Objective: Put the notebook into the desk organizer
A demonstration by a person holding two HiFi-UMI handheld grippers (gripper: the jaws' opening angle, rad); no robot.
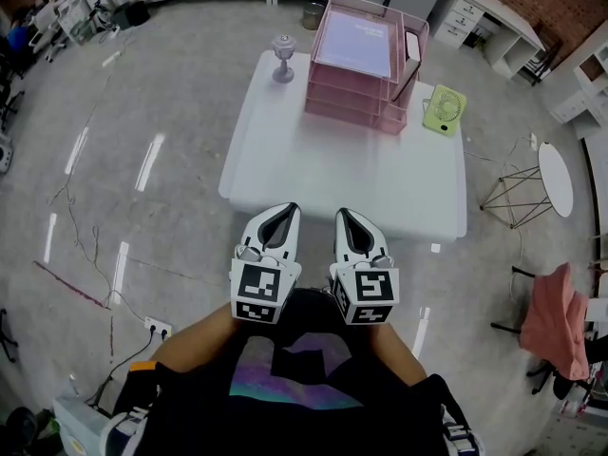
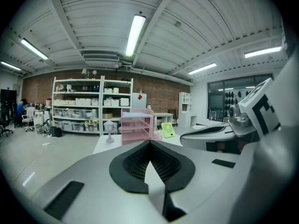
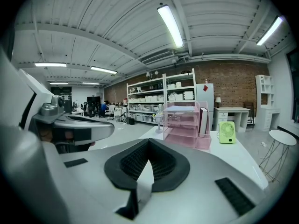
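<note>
A pink desk organizer (image 1: 328, 107) with stacked trays stands at the far side of the white table (image 1: 332, 174). A lavender flat notebook (image 1: 353, 44) lies on its top tray. A white book (image 1: 412, 47) stands upright in its right side slot. My left gripper (image 1: 285, 209) and right gripper (image 1: 344, 215) hang side by side in front of the person's chest, over the table's near edge, both shut and empty. The left gripper view shows the shut left gripper (image 2: 150, 143) with the organizer (image 2: 137, 127) far ahead. From the right gripper (image 3: 148, 141), the organizer (image 3: 182, 125) also stands far off.
A green desk fan (image 1: 443, 109) lies right of the organizer, a small grey goblet-like ornament (image 1: 283, 57) to its left. A round white side table (image 1: 556, 179) and a chair with pink cloth (image 1: 556, 319) stand at the right. Cables and a power strip (image 1: 157, 329) lie on the floor at left.
</note>
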